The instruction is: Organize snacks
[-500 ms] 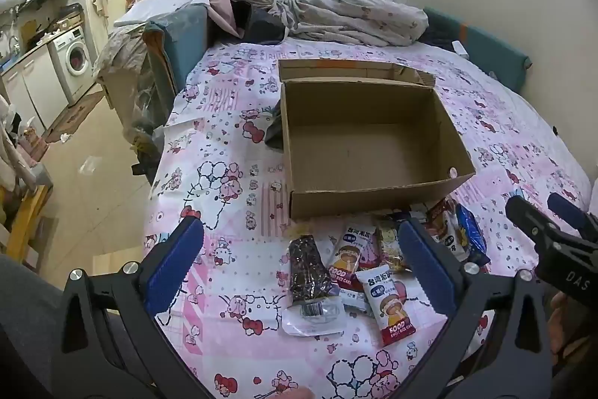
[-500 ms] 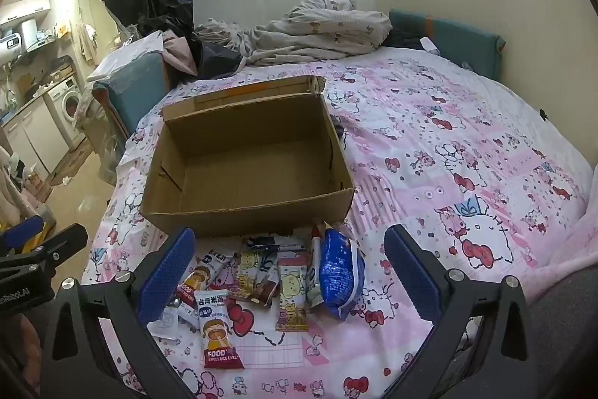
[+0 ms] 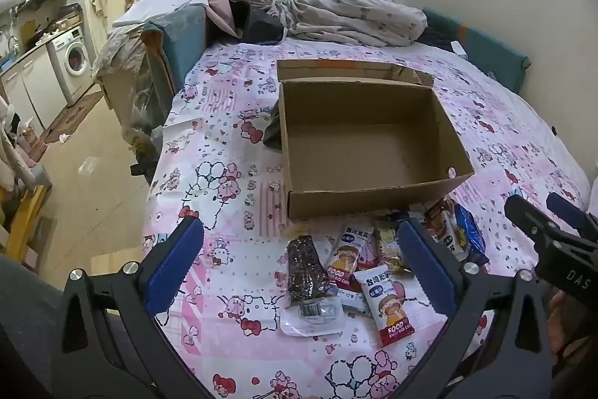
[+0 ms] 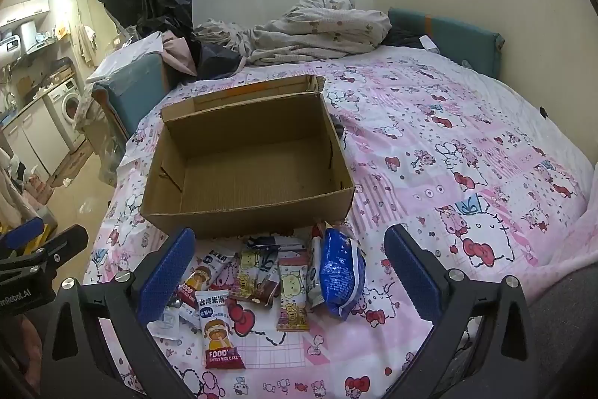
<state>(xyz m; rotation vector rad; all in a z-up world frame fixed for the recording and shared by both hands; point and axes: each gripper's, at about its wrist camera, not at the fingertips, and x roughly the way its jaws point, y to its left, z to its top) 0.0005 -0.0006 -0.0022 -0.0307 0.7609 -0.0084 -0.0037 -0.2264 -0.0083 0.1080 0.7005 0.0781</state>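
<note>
The snacks [image 4: 261,283] lie in a loose heap on the pink cartoon-print bedspread [image 4: 467,144], just in front of the cardboard box [image 4: 246,212] and at about six o'clock from it. Among them are two rice-cake packets [image 4: 218,331] in white and red with a cartoon child and the word FOOD, a crinkled blue bag [image 4: 342,272] at the three o'clock end of the heap, small packets with pale green and yellow pictures, and a dark, seaweed-like bar in a clear wrapper [image 3: 304,272] at the nine o'clock end. Several overlap one another. The box is open at the top, its long flap standing up at twelve o'clock, and its brown floor is bare. Both claws hang released over the heap, wide apart and gripping nothing: the left gripper [image 3: 299,264] straddles the dark bar and the rice-cake packets, the right gripper [image 4: 287,272] frames almost the whole heap. The left view shows the dark bar plainly, while the blue bag is partly hidden behind a blue finger [image 3: 426,260]; the right view shows the blue bag whole. Each view catches the other claw at its edge. A rumpled duvet [image 4: 317,25] lies at twelve o'clock beyond the box, and a washing machine [image 3: 74,58] stands far off at ten o'clock.
</note>
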